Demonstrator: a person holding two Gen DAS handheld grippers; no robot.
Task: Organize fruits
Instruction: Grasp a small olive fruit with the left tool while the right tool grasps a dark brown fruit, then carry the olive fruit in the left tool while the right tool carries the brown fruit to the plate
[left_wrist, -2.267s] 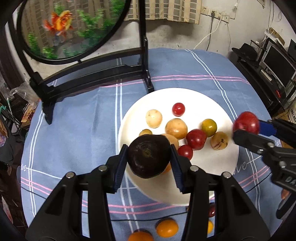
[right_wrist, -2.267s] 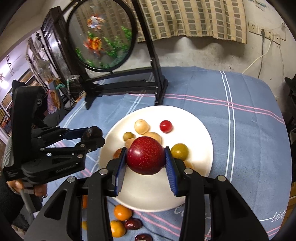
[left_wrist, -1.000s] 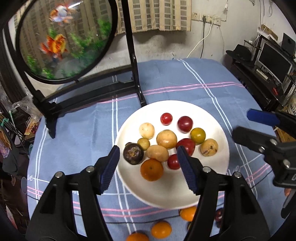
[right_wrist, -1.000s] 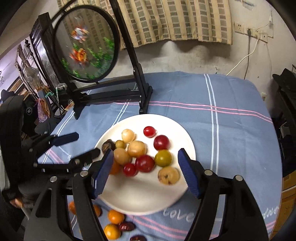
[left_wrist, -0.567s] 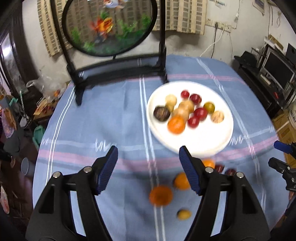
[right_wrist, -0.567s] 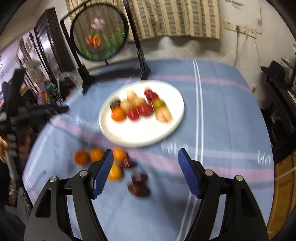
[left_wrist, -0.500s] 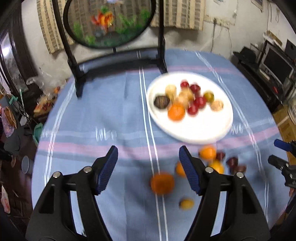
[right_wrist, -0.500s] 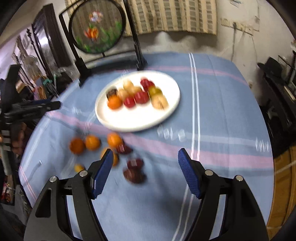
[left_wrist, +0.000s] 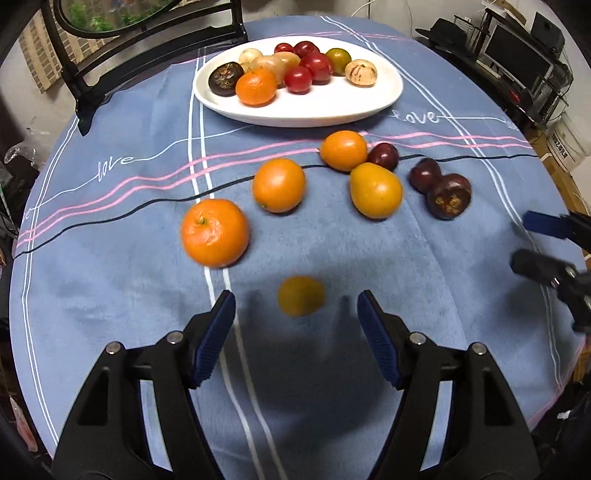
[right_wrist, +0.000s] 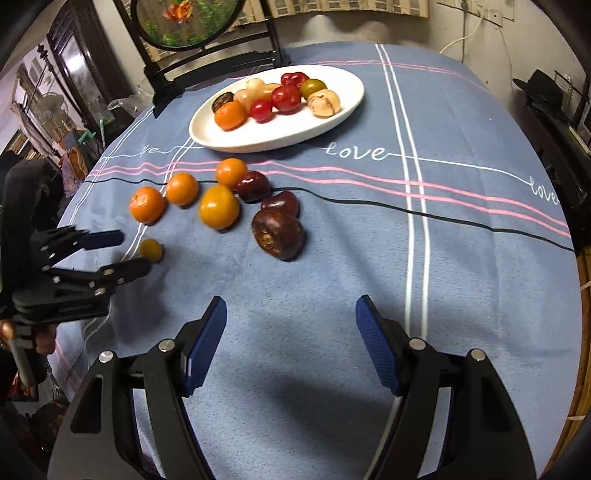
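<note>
On blue tablecloth (left_wrist: 110, 288), loose fruit near front: small yellow-orange fruit (left_wrist: 301, 296) just ahead of left gripper (left_wrist: 295, 332), fingers spread wide, nothing held. Behind it big tangerine (left_wrist: 215, 232), three more orange fruits, three dark purple ones, largest (right_wrist: 279, 234) ahead of right gripper (right_wrist: 291, 345), fingers also spread, empty. White plate (left_wrist: 295, 107) farther back, holding ten or so mixed fruits. Cloth embroidered "love" (right_wrist: 354, 151) in white script, repeated. Black stand (right_wrist: 207, 66) behind plate.
</note>
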